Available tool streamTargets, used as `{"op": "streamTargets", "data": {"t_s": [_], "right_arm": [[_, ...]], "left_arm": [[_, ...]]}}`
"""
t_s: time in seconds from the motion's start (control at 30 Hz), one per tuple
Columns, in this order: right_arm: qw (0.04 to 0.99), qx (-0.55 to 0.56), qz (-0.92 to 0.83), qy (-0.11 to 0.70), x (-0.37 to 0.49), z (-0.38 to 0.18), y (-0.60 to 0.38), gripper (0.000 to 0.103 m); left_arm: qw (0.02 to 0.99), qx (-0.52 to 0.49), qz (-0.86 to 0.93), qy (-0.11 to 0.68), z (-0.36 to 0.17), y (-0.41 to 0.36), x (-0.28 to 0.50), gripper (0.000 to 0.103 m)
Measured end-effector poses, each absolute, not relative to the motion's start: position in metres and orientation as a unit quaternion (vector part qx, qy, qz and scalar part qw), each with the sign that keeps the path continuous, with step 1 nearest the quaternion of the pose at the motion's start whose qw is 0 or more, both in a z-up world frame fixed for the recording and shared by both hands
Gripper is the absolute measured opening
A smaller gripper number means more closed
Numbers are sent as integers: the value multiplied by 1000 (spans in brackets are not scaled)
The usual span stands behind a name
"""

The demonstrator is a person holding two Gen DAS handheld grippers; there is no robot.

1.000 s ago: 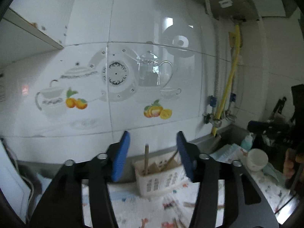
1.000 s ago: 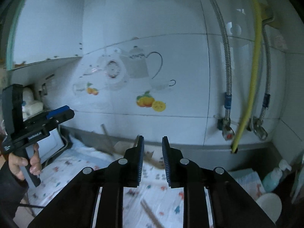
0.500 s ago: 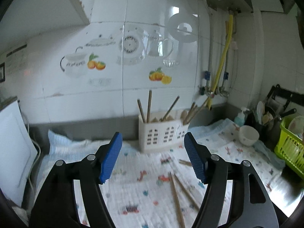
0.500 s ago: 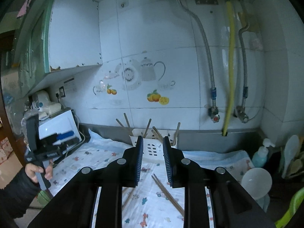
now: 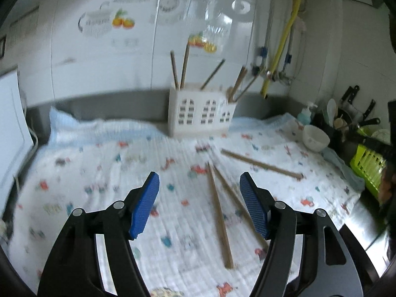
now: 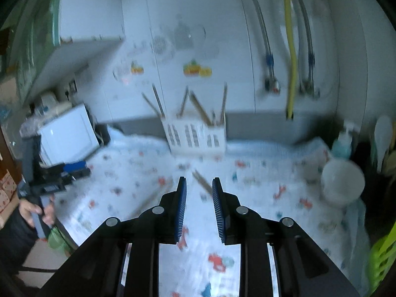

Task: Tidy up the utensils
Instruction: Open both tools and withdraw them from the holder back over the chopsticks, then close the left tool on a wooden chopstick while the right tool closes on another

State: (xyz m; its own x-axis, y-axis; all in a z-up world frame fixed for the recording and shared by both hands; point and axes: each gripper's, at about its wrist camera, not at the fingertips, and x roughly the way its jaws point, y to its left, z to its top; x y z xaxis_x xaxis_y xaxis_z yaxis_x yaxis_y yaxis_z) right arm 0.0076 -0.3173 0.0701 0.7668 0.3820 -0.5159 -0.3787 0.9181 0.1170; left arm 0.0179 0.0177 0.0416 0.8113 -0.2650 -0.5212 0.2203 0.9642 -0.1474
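While both grippers hang over the patterned cloth point(image 5: 104, 163), left gripper point(image 5: 199, 205) gapes wide, freshly opened (nothing between), loose brown wooden chopsticks point(image 5: 219, 212) below; right gripper point(image 6: 198, 210) stays narrow, empty.

Both views ride on hand-held grippers and look forward and somewhat downward along their own fingers toward the tiled back wall. The left wrist view sits low and near the patterned cloth point(image 5: 104, 153), facing the white utensil holder point(image 5: 201, 113) at the cloth's far edge, with loose chopsticks point(image 5: 219, 212) close in front of it. The right wrist view, blurred, looks from a little farther back and from the right, its holder point(image 6: 195, 136) again at the far edge. Both share the cloth, the holder, the white bowl point(image 6: 342, 182) near the right edge and the yellow hose point(image 5: 282, 44). The right view also takes in the left gripper point(image 6: 74, 169) at its left side.
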Motion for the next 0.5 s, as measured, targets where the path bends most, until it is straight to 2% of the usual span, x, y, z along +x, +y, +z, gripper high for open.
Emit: {"op": "streamTargets", "data": {"t_s": [0.17, 0.5], "right_arm": [[926, -25, 187, 327, 25, 20, -321, 22], [906, -74, 179, 376, 64, -27, -323, 22]], "left_arm": [[941, -55, -125, 308, 12, 21, 18, 66], [930, -65, -119, 342, -18, 22, 23, 66]]}}
